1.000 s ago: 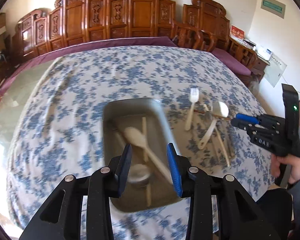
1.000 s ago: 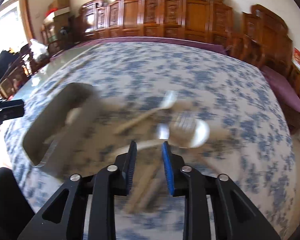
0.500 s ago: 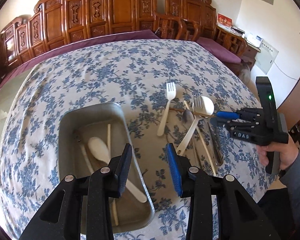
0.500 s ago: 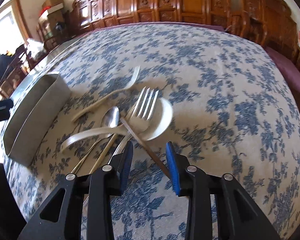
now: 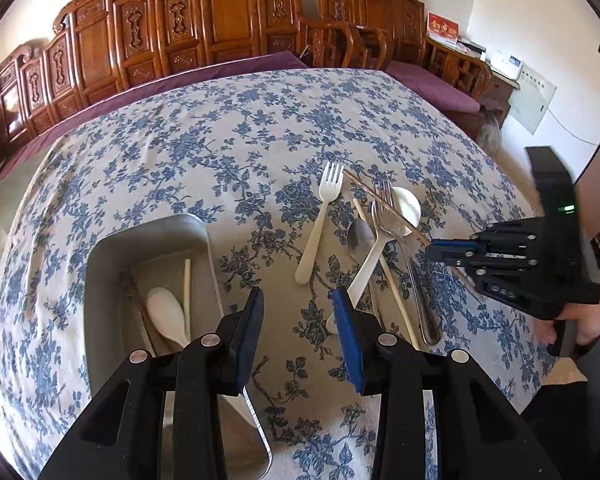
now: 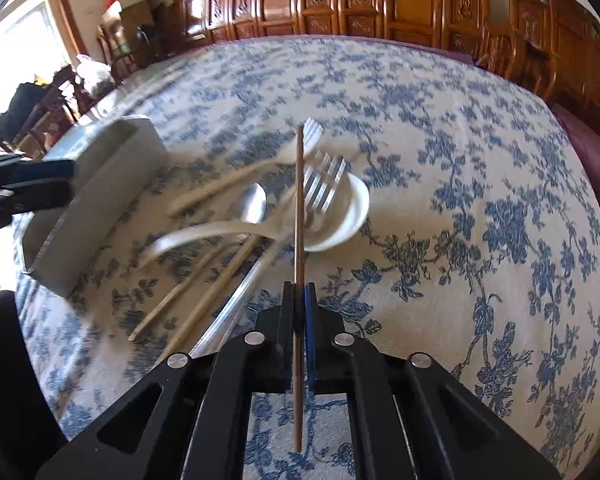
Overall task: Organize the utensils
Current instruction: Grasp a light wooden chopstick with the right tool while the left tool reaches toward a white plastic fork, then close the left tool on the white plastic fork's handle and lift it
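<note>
My right gripper (image 6: 299,290) is shut on a thin brown chopstick (image 6: 299,200), which points straight ahead over the utensil pile. The pile lies on the flowered cloth: a metal fork (image 6: 324,184), a white spoon (image 6: 346,220), a metal spoon (image 5: 358,236), a white plastic fork (image 5: 320,216) and a pale chopstick (image 5: 392,288). The left wrist view shows that gripper (image 5: 438,246) pinching the brown chopstick (image 5: 384,206) at the pile's right. My left gripper (image 5: 296,300) hangs open and empty over bare cloth between the metal tray (image 5: 148,236) and the pile.
In the tray lie a white spoon (image 5: 166,314) and a pale chopstick (image 5: 187,284). A person's hand (image 5: 588,328) holds the right gripper near the table's right edge. Carved wooden chairs (image 5: 228,20) line the far side. My left gripper (image 6: 28,188) shows beside the tray (image 6: 96,196).
My right gripper has shut on the brown chopstick, which now stands straight along its fingers. My left gripper has moved right, from above the tray to the cloth beside it.
</note>
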The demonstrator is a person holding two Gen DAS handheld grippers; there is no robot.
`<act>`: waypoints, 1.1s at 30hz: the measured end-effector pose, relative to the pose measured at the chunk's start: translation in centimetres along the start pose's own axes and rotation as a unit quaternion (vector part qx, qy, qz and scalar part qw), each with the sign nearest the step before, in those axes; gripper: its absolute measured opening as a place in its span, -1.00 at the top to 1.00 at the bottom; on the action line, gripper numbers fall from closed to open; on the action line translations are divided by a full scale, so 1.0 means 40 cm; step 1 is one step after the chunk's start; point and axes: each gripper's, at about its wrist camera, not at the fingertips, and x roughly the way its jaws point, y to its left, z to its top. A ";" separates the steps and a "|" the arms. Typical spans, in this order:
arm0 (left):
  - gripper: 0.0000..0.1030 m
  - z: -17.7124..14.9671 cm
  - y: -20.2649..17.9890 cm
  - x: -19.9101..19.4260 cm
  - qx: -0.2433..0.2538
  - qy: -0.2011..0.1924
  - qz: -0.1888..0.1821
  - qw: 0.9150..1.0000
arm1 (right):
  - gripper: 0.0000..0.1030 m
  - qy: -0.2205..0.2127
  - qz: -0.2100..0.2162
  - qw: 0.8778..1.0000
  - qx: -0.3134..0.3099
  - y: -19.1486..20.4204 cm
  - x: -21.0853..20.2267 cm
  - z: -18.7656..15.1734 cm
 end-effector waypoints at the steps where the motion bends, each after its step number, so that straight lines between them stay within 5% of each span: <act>1: 0.34 0.002 -0.004 0.007 0.001 0.002 0.000 1.000 | 0.88 -0.010 0.000 1.000 0.002 -0.003 -0.013 0.003; 7: 0.34 0.025 -0.026 0.055 0.011 0.015 0.004 1.000 | 0.88 -0.054 -0.009 0.997 0.046 -0.052 -0.060 0.015; 15: 0.36 0.097 -0.053 0.152 0.033 0.036 0.012 0.999 | 0.88 -0.047 -0.022 0.997 0.065 -0.074 -0.040 0.006; 21: 0.67 0.150 -0.062 0.228 0.028 0.049 0.005 0.998 | 0.88 -0.044 -0.033 0.996 0.064 -0.074 -0.029 0.012; 33: 0.68 0.182 -0.065 0.333 0.016 0.086 0.002 0.996 | 0.88 -0.051 -0.033 0.996 0.070 -0.083 -0.032 0.016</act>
